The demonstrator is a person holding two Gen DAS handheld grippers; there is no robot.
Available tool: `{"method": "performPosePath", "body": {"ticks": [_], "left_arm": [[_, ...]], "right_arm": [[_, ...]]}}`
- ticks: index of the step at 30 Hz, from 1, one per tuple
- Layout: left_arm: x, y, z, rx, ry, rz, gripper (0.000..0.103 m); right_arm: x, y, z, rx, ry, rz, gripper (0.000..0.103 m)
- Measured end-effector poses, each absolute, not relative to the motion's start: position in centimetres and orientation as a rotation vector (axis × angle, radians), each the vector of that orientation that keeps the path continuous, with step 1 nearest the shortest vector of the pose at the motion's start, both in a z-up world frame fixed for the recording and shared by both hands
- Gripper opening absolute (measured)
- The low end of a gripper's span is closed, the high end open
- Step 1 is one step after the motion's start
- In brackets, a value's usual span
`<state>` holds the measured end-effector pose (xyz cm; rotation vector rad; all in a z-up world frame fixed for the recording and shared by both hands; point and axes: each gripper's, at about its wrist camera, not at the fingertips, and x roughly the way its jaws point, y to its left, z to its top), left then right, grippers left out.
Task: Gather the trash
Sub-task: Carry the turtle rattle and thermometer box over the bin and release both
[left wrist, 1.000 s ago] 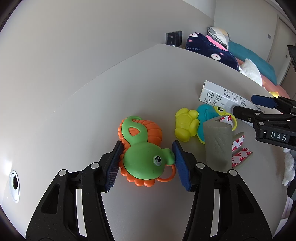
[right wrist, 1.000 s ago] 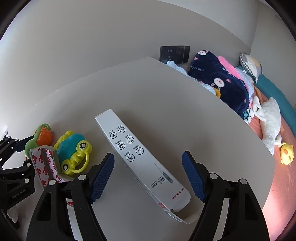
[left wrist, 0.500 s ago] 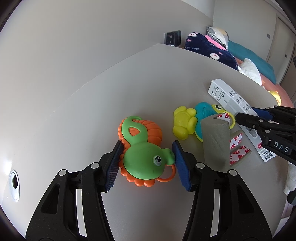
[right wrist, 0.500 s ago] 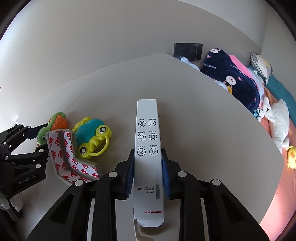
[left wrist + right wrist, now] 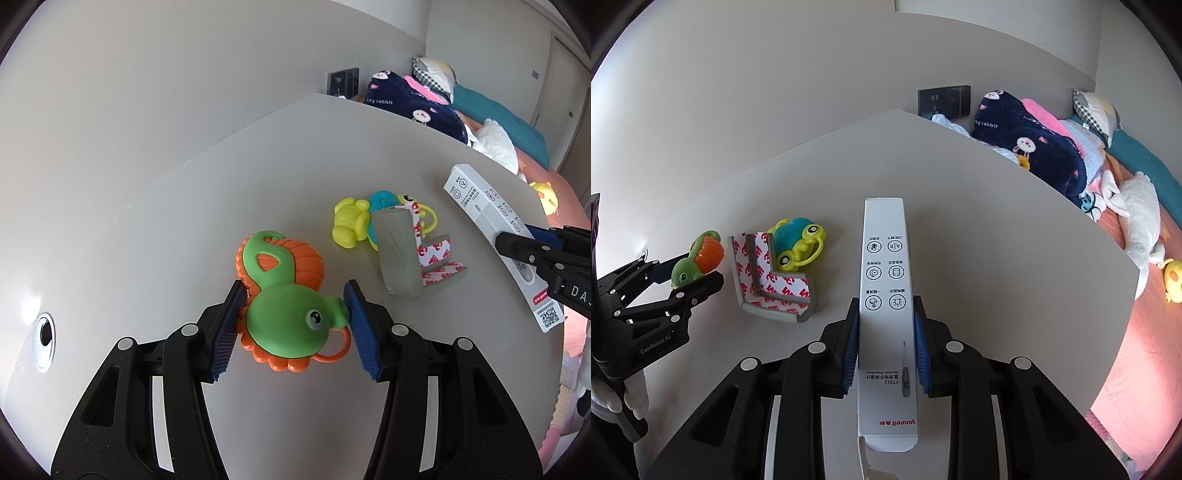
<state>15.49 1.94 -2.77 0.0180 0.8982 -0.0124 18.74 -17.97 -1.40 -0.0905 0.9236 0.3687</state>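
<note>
My right gripper (image 5: 885, 336) is shut on a long white thermometer box (image 5: 884, 280), held lengthwise between the blue pads; the box also shows in the left wrist view (image 5: 491, 218). My left gripper (image 5: 293, 325) stands open around a green and orange toy (image 5: 284, 314) on the white table (image 5: 166, 229), with its pads just beside the toy. A grey foam corner guard with red-printed tape (image 5: 410, 258) lies between the two grippers; it also shows in the right wrist view (image 5: 768, 277).
A yellow and blue frog toy (image 5: 365, 221) lies behind the corner guard. A round cable hole (image 5: 43, 336) is in the table at left. A bed with blankets and plush toys (image 5: 1089, 155) lies beyond the table's right edge. A wall socket (image 5: 943, 99) is behind.
My right gripper has closed on the white box and turned it lengthwise, then lifted it slightly. The left gripper has stayed open around the green toy.
</note>
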Motion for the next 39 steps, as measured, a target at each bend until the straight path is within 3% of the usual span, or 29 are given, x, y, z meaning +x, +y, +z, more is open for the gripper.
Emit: {"method": "performPosePath", "body": {"ticks": [39], "left_arm": [[5.8, -13.1, 1.0, 0.113, 0.826, -0.264, 0.053]], "right_arm": [[3.7, -30.1, 2.6, -0.005, 0.834, 0.199, 0.028]]}}
